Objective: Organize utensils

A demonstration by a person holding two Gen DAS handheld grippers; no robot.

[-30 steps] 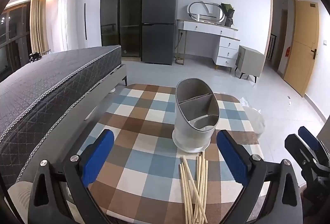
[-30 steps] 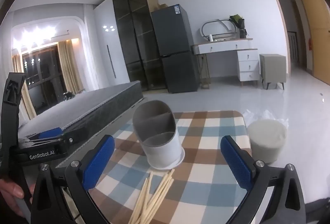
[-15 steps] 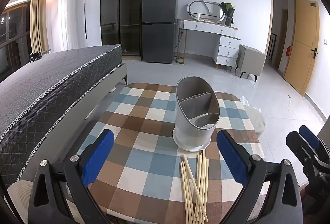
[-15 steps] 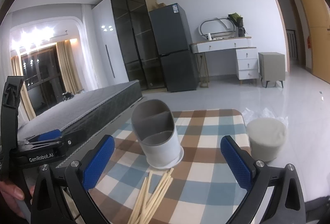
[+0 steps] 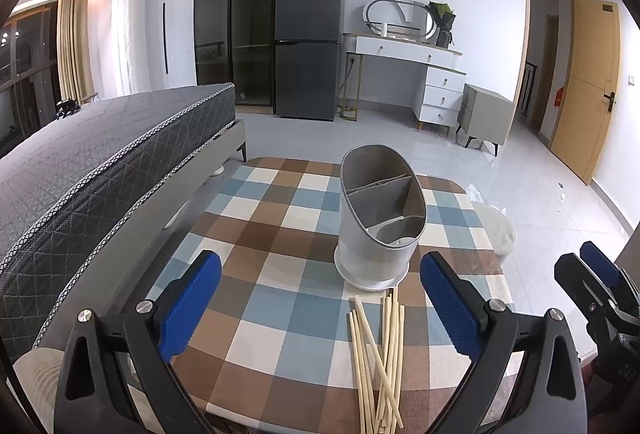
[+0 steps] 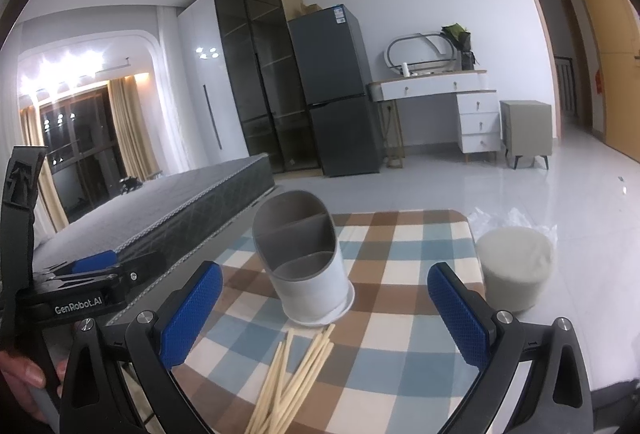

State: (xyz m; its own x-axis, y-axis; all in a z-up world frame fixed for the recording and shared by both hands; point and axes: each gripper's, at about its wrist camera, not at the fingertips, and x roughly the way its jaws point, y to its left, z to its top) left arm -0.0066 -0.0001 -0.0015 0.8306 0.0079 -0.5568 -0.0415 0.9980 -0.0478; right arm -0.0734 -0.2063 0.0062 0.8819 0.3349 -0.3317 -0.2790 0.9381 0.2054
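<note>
Showing only in the right view, a hand [image 6: 24, 378] grips the left tool [image 6: 92, 266]

Home bedroom/studio: grey quilted mattress [image 5: 100, 154] on bed at frame left, dark fridge [image 5: 310, 34] upper centre, white vanity desk [image 5: 412, 66] with oval mirror right of it, glass-door wardrobe [image 5: 236, 14], curtained window [image 5: 72, 38] far left, wooden door [image 5: 588, 90] right, tiled floor.

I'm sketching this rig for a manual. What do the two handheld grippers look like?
Both match: the left gripper and right gripper have black angular frames with silver screws, and fingers faced with blue dimpled pads. The left one's body reads "GenRobot.AI" in white in the right wrist view. No sleeves show.
</note>
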